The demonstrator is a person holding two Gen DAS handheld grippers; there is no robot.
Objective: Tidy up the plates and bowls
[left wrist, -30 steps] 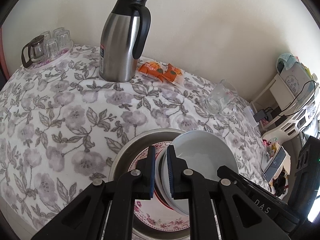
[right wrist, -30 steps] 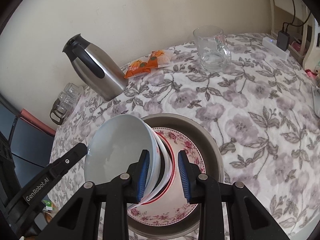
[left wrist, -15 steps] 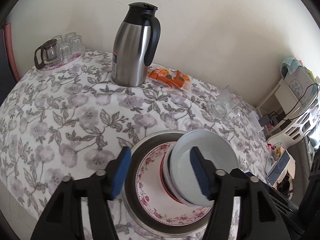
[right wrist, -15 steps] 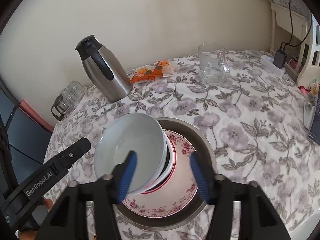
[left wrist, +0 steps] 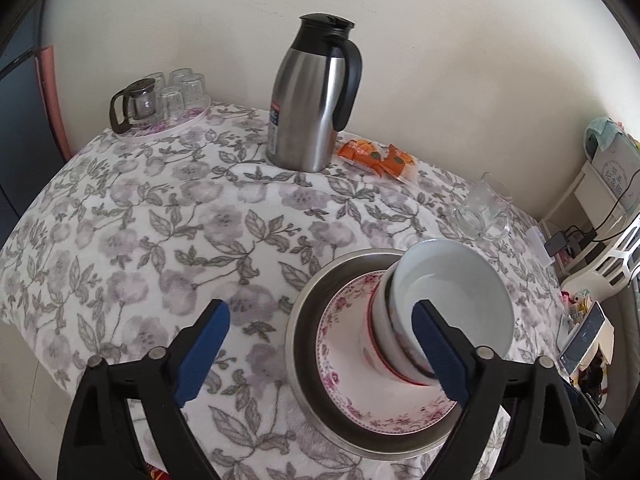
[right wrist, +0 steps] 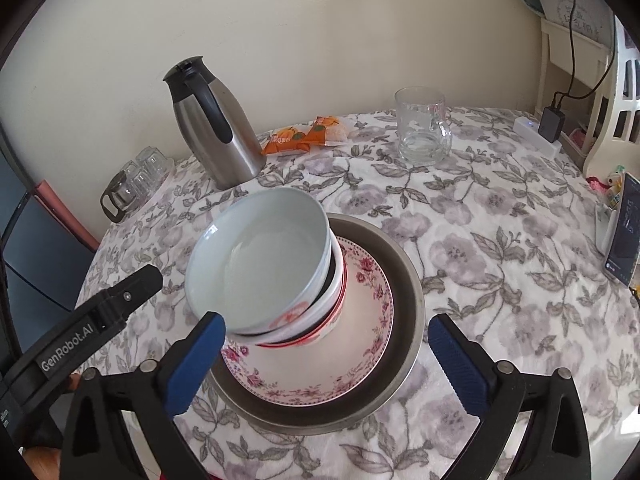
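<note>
A round metal pan (left wrist: pixel 316 292) sits on the flowered tablecloth. It holds a pink-flowered plate (left wrist: pixel 344 344) with a leaning stack of bowls on it, a pale white bowl (left wrist: pixel 452 292) on top. My left gripper (left wrist: pixel 320 314) hovers over the pan's left side, its jaws opening, and its blue pads touch nothing. In the right wrist view the same pan (right wrist: pixel 408 276), plate (right wrist: pixel 360 344) and top bowl (right wrist: pixel 260 264) lie just beyond my right gripper (right wrist: pixel 326 325). Its jaws are opening wide around the stack without pressing on it.
A steel thermos jug (left wrist: pixel 312 100), orange snack packets (left wrist: pixel 376 156) and a glass mug (left wrist: pixel 480 212) stand near the wall. A tray of glasses with a small teapot (left wrist: pixel 160 100) is at the back left. A phone (right wrist: pixel 624 228) and a power strip (right wrist: pixel 536 128) lie near the right edge.
Both grippers have let go of the bowl stack, spread their jaws wide and drawn back from it. The stack stays on the plate in the pan.
</note>
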